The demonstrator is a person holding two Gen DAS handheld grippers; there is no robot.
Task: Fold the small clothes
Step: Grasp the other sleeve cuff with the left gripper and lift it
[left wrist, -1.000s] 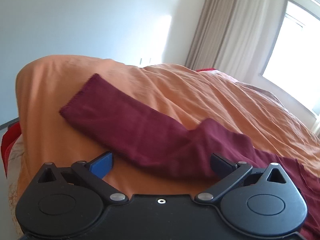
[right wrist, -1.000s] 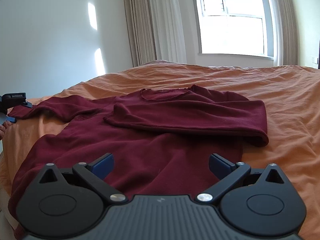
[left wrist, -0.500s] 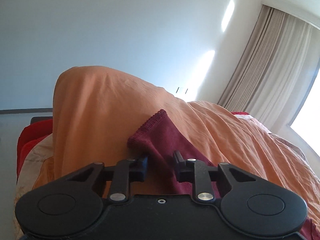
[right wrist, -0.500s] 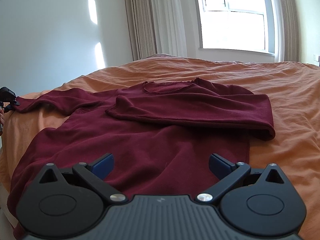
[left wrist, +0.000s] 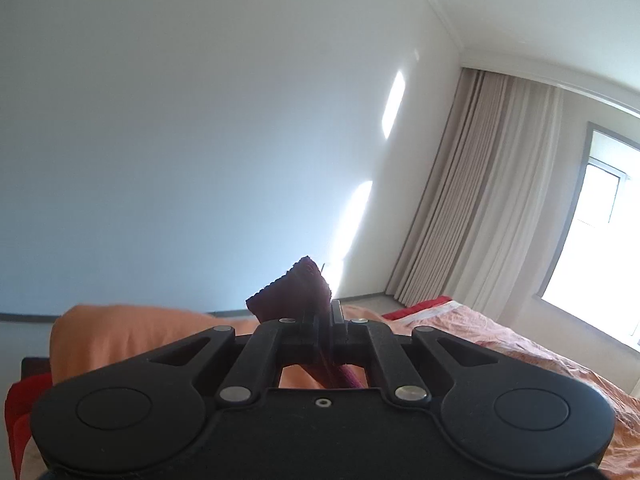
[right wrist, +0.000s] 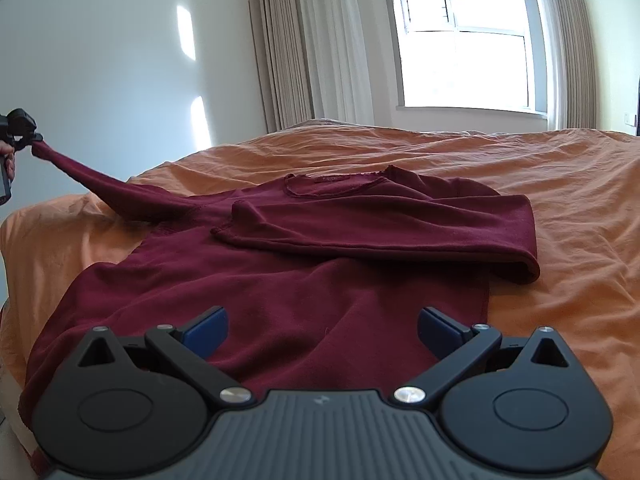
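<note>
Your left gripper (left wrist: 325,330) hides most of the sleeve (left wrist: 294,290) it clamps, so only the cuff shows above your fingers; from the right wrist, that gripper (right wrist: 18,132) is cut off by the picture's left edge; your right gripper (right wrist: 322,330) covers the shirt's (right wrist: 280,280) hem; the label inside the collar (right wrist: 332,181) is too small to read.

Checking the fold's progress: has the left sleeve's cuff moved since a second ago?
Yes. In the right wrist view the left sleeve has risen off the orange bedspread, its cuff pulled up and leftward against the wall by the left gripper.
</note>
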